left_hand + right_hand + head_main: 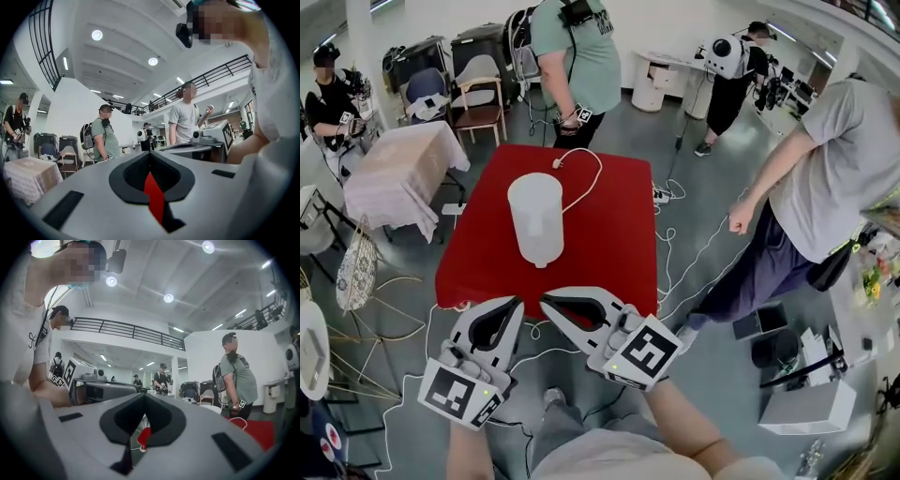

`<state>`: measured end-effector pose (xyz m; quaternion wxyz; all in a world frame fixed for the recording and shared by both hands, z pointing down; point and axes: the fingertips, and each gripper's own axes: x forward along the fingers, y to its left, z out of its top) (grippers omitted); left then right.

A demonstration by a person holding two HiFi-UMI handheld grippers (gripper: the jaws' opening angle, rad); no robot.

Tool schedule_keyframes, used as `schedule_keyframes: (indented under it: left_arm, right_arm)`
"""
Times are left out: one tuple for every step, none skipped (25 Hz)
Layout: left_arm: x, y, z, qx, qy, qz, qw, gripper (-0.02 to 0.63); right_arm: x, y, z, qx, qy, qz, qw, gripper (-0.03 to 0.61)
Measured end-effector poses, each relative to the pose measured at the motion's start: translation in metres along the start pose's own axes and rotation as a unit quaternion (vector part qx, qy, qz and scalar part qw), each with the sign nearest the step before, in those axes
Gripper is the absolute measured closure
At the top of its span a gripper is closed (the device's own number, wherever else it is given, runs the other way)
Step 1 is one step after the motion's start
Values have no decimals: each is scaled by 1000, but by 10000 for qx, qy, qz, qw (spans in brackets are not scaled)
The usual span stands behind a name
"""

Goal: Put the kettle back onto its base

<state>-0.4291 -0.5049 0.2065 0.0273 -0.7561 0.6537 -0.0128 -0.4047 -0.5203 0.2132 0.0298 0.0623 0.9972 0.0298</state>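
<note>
A white kettle [535, 217] stands upright in the middle of the red table [609, 253], seen from the head view. A white cord [586, 183] loops from a plug [557, 163] at the table's far side back toward the kettle. No separate base shows. Both grippers hover side by side in front of the table's near edge, pointing level, well short of the kettle. My left gripper [517, 302] [149, 153] is shut and empty. My right gripper [544, 300] [143, 394] also has its jaws together with nothing between them. The red table shows only through the jaw openings in the gripper views.
A person in a green shirt [572, 56] stands at the table's far end. Another in a grey shirt [825, 187] stands to its right. White cables [694, 262] trail over the floor. A cloth-covered table [398, 173], a chair [478, 98] and a wire basket [356, 267] stand to the left.
</note>
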Motion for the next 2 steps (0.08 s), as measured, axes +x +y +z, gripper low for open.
schedule_keyframes:
  left_arm:
    - [-2,-1,0,7,6,7,10000,603]
    - [-4,-2,0,14,11,15,10000,603]
  right_arm:
    - [0,2,1,-4,-7,2,10000,571]
    - [0,4,1,-8,-14,4,10000,571]
